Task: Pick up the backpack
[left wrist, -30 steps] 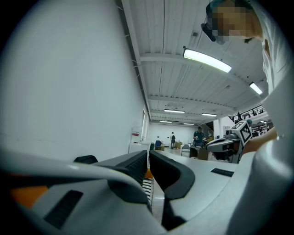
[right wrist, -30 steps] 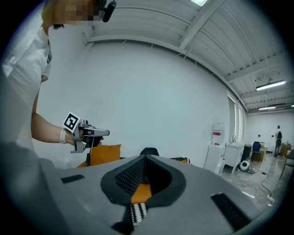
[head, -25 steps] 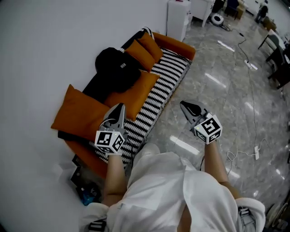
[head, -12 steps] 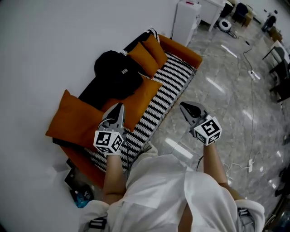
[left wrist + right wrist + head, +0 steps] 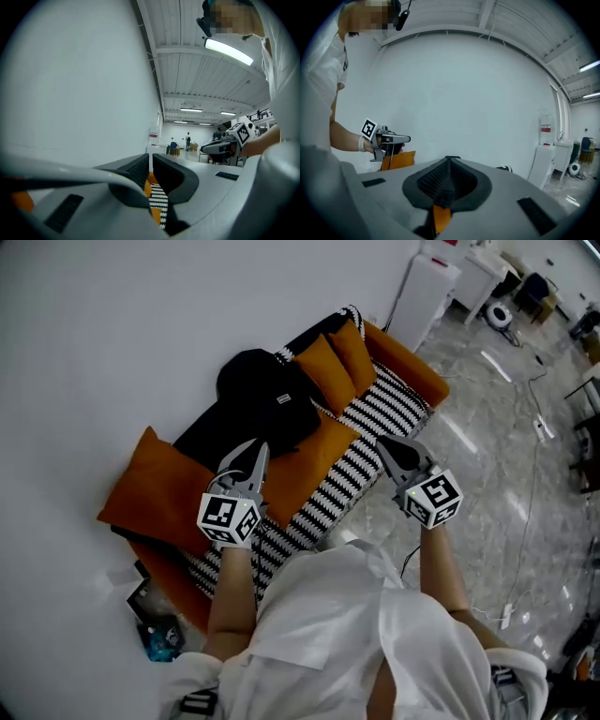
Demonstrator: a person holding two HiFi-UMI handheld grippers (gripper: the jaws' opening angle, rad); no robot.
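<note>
A black backpack (image 5: 267,404) rests on an orange sofa (image 5: 417,367) against the white wall, between orange cushions (image 5: 159,488). In the head view my left gripper (image 5: 262,447) is shut with nothing in it, over the orange cushion just in front of the backpack. My right gripper (image 5: 382,442) is also shut with nothing in it, and it hangs over the front edge of the black-and-white striped seat (image 5: 375,409). In the left gripper view the jaws (image 5: 151,161) meet, with striped cloth below them. The right gripper view shows closed jaws (image 5: 449,161) and the left gripper (image 5: 393,139) beyond.
A white cabinet (image 5: 427,292) stands past the sofa's far end. Cables (image 5: 539,427) run over the glossy stone floor at the right. A dark box and small items (image 5: 155,629) lie on the floor by the sofa's near end. The wall runs close behind the sofa.
Both grippers have moved forward towards the sofa. The left one now lies close to the backpack, and the right has come from over the floor to the seat's edge. Both stayed shut.
</note>
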